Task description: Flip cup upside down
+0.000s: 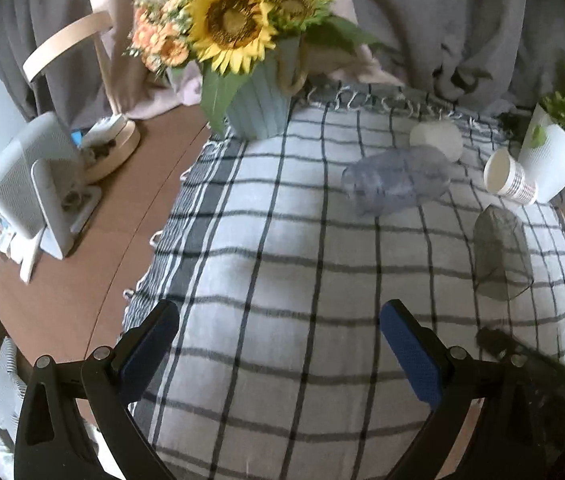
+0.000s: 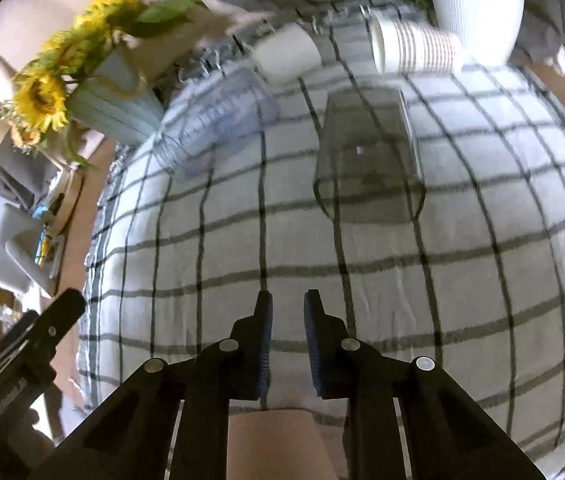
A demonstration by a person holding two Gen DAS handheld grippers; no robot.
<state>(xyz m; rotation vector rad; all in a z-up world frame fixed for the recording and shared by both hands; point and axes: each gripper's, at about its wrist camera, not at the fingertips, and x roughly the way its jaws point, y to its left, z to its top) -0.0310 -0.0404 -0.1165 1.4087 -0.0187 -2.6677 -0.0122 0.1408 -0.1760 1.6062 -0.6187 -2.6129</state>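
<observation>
A smoky grey clear cup (image 2: 368,156) stands upside down on the checked cloth (image 2: 362,280), base up; it also shows in the left wrist view (image 1: 500,256). A bluish clear cup (image 1: 396,184) (image 2: 218,124), a plain white cup (image 1: 438,140) (image 2: 288,56) and a striped paper cup (image 1: 508,178) (image 2: 414,48) lie on their sides behind it. My left gripper (image 1: 278,344) is open and empty above the cloth's near part. My right gripper (image 2: 288,312) has its jaws nearly together, a narrow gap between them, holding nothing, short of the grey cup.
A blue vase of sunflowers (image 1: 258,108) stands at the cloth's far left corner. A white ribbed plant pot (image 1: 554,160) stands at the far right. A grey device (image 1: 30,188) and a round wooden stand (image 1: 114,148) sit on the brown table (image 1: 82,280) to the left.
</observation>
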